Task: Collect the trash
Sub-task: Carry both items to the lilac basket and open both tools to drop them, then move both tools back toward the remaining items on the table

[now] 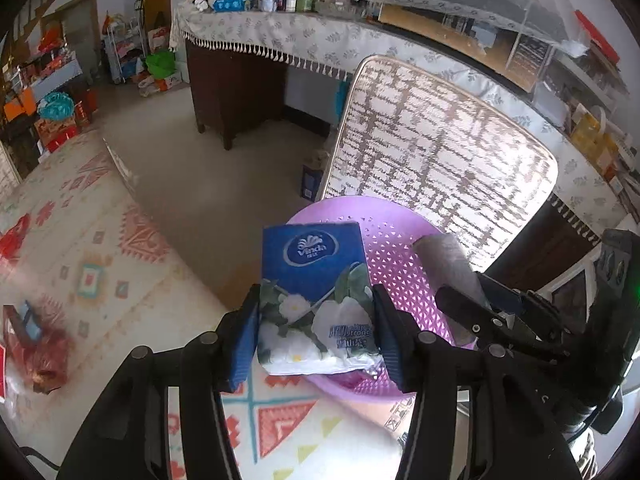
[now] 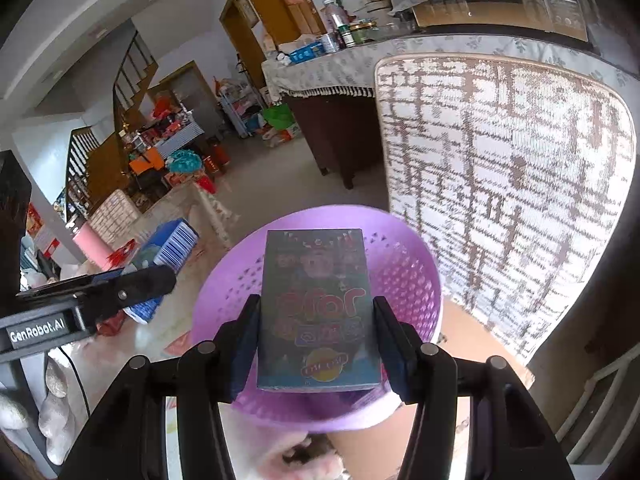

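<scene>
My left gripper (image 1: 316,326) is shut on a blue Vinda tissue pack (image 1: 316,288) with white flowers, held over the near rim of a purple perforated basket (image 1: 404,264). To its right the other gripper's black fingers (image 1: 472,312) hold a grey box (image 1: 448,260) above the same basket. In the right wrist view my right gripper (image 2: 318,336) is shut on that silvery printed box (image 2: 318,304), right above the purple basket (image 2: 408,276). The left gripper's arm (image 2: 92,296) with the blue tissue pack (image 2: 172,248) shows at the left.
A patterned mattress (image 1: 440,152) leans behind the basket against a cloth-covered counter (image 1: 280,36) loaded with bottles and jars. A patterned rug (image 1: 80,240) with a red wrapper (image 1: 36,344) lies at the left. Boxes, bags and a staircase (image 2: 120,92) crowd the far side of the room.
</scene>
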Available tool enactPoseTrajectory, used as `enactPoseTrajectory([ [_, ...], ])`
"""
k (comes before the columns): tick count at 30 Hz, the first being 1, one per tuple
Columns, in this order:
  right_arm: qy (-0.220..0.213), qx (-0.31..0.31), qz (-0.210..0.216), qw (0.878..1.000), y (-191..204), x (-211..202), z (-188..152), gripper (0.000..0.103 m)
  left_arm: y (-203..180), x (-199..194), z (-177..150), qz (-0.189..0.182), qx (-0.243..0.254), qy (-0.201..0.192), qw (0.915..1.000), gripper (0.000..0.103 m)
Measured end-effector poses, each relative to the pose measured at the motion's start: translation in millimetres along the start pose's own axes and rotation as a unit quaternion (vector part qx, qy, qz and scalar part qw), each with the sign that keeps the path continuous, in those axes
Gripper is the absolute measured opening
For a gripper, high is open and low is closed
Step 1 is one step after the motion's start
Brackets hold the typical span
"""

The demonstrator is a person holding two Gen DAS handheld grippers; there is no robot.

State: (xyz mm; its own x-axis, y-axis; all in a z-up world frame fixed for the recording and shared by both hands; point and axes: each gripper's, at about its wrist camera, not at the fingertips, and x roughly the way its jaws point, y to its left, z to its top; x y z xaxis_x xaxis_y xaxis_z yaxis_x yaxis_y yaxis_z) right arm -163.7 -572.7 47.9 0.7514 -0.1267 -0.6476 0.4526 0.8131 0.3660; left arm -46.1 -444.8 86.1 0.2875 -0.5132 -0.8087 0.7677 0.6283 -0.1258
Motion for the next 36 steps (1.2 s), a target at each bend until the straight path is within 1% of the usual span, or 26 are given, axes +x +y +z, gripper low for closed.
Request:
enactPoseTrajectory([
  [2, -0.002, 0.011, -0.007, 1.000, -5.6, 4.8, 6.0, 0.061, 2.9, 6.1, 3.2, -0.010, -0.012, 0.009, 0.9998, 0.052],
  [3, -0.002, 0.017, -0.004, 1.000, -7.3, 4.8, 6.9, 0.064, 4.1, 6.4, 2.3, -0.013, -0.017, 0.009, 0.9997, 0.053],
  [4, -0.003, 0.021, 0.002, 1.000, -8.2, 3.6, 7.2, 0.067, 5.5, 5.8, 0.8, -0.014, -0.020, 0.009, 0.9997, 0.059],
  [5, -0.006, 0.022, 0.003, 1.000, -8.2, 2.0, 6.8, 0.068, 6.4, 4.2, -2.3, -0.012, -0.021, 0.007, 0.9997, 0.066],
  [7, -0.010, 0.014, 0.001, 1.000, -4.7, -1.4, 3.4, 0.069, 8.1, -0.7, -9.5, -0.005, -0.019, 0.005, 0.9998, 0.068],
  [10, -0.002, 0.014, 0.008, 1.000, -1.1, -0.2, -1.3, 0.070, 10.8, -7.7, -21.6, -0.003, -0.019, 0.009, 0.9998, 0.070],
  [13, 0.003, 0.013, 0.013, 1.000, 4.7, -0.4, -6.3, 0.071, 14.1, -16.2, -36.9, 0.017, -0.016, 0.012, 0.9997, 0.076],
  [14, 0.004, 0.013, 0.015, 1.000, 7.1, -1.0, -8.1, 0.071, 15.9, -18.3, -41.2, 0.025, -0.014, 0.015, 0.9995, 0.076],
  [17, 0.001, 0.009, 0.018, 1.000, 19.6, -6.3, -13.3, 0.080, 23.0, -26.5, -57.4, 0.041, -0.007, 0.021, 0.9989, 0.076],
  [18, -0.003, 0.006, 0.017, 1.000, 23.4, -8.2, -14.4, 0.085, 26.9, -30.3, -62.6, 0.040, -0.011, 0.021, 0.9989, 0.076],
  [19, -0.011, 0.001, 0.015, 1.000, 29.7, -11.3, -16.4, 0.088, 33.9, -36.7, -70.1, 0.037, -0.016, 0.021, 0.9990, 0.076],
  [20, -0.020, -0.006, 0.014, 1.000, 36.9, -14.4, -18.6, 0.094, 39.8, -42.1, -75.2, 0.037, -0.018, 0.022, 0.9989, 0.076],
  [21, -0.031, -0.014, 0.015, 0.999, 46.1, -17.7, -21.9, 0.098, 47.0, -48.7, -81.5, 0.042, -0.021, 0.022, 0.9986, 0.076],
  [24, -0.040, -0.028, 0.029, 0.998, 70.9, -19.4, -30.8, 0.103, 72.2, -68.9, -97.6, 0.056, -0.040, 0.012, 0.9975, 0.076],
  [26, -0.022, -0.033, 0.051, 0.998, 91.9, -11.4, -38.3, 0.103, 95.8, -81.4, -111.1, 0.059, -0.067, 0.014, 0.9959, 0.076],
  [28, 0.008, -0.030, 0.085, 0.996, 112.6, 2.7, -47.8, 0.103, 120.9, -91.9, -125.7, 0.055, -0.095, 0.019, 0.9938, 0.076],
  [29, 0.023, -0.031, 0.099, 0.994, 124.4, 11.0, -53.5, 0.103, 134.4, -98.9, -133.7, 0.065, -0.106, 0.015, 0.9922, 0.076],
  [30, 0.035, -0.034, 0.110, 0.993, 135.7, 18.9, -59.2, 0.103, 146.5, -105.4, -140.1, 0.085, -0.114, 0.010, 0.9898, 0.076],
  [32, 0.055, -0.046, 0.130, 0.989, 161.1, 35.0, -71.3, 0.103, 175.1, -121.1, -152.8, 0.129, -0.135, -0.006, 0.9823, 0.076],
  [34, 0.067, -0.060, 0.146, 0.985, 184.0, 47.4, -81.6, 0.103, 212.1, -138.5, -163.4, 0.150, -0.166, -0.016, 0.9745, 0.076],
  [36, 0.070, -0.073, 0.157, 0.982, 202.0, 56.5, -90.6, 0.103, 240.0, -150.1, -168.2, 0.162, -0.185, -0.022, 0.9691, 0.076],
])
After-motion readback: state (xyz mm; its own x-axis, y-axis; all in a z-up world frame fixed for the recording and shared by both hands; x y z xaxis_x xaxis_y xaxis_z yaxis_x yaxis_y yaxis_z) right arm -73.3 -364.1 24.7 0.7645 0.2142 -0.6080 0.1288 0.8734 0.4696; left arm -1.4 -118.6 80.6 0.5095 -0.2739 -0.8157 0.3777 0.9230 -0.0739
